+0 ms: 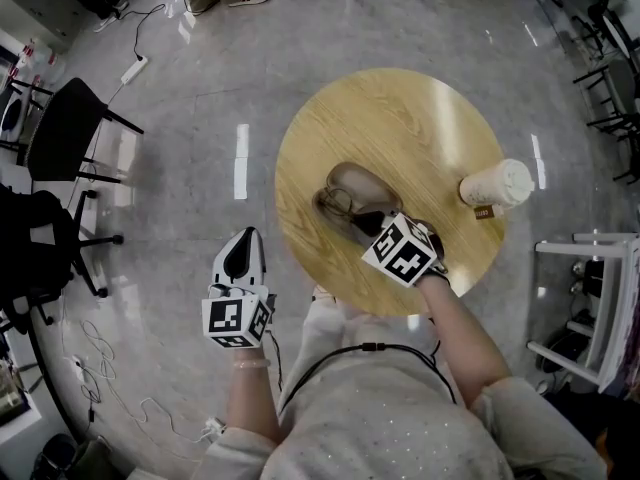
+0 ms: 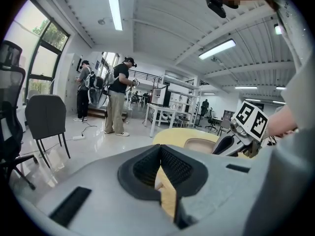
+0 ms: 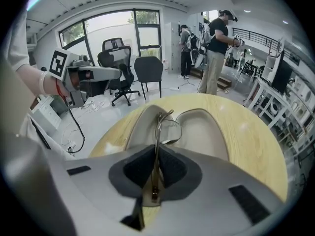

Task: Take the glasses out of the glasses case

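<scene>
Head view: thin gold-wire glasses (image 1: 345, 204) sit inside the open beige oval case (image 1: 368, 178). The right gripper (image 1: 375, 226) is at the case's near edge, and the left gripper (image 1: 241, 253) is well left of the case.

Left gripper view: jaws together, empty.

Right gripper view: jaws pinch one temple, which runs straight away into the case. Grasp looks made; lifting out remains.

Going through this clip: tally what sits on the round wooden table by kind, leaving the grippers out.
glasses case: 1
glasses: 1
cup: 1
Total: 3
</scene>
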`<state>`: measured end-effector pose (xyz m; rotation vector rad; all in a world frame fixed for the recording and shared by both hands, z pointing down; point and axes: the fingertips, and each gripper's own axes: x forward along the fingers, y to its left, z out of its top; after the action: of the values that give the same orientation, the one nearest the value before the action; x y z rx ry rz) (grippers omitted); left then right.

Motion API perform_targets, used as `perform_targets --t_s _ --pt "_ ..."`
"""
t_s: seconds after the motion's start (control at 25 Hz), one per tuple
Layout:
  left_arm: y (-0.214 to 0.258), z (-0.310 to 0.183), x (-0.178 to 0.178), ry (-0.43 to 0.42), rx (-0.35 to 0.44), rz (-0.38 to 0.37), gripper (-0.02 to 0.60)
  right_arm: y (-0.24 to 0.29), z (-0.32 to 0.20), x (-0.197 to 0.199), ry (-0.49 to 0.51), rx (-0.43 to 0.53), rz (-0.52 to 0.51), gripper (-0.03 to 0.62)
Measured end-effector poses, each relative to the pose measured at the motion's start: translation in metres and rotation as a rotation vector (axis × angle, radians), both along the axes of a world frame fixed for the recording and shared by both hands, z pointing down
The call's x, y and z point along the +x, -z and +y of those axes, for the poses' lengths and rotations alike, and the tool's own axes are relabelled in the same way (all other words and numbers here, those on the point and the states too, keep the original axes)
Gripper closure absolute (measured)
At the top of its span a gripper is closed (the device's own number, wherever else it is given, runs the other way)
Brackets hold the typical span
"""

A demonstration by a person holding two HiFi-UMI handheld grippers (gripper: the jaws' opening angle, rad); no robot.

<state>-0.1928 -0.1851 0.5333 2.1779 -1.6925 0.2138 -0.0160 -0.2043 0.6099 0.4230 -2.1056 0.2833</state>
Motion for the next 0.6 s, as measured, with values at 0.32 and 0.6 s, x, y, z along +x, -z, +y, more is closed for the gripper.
perform_targets --t_s 0.32,0.6 --pt "0.007 0.003 0.002 -0.012 0.009 -0.006 0.577 0.012 0.002 0.000 -0.071 -0.025 -0.098 0.566" --pt "0.013 0.006 0.005 -0.020 0.022 -0.012 0.577 0.024 0.001 0.004 -0.127 -0.038 -0.172 0.566"
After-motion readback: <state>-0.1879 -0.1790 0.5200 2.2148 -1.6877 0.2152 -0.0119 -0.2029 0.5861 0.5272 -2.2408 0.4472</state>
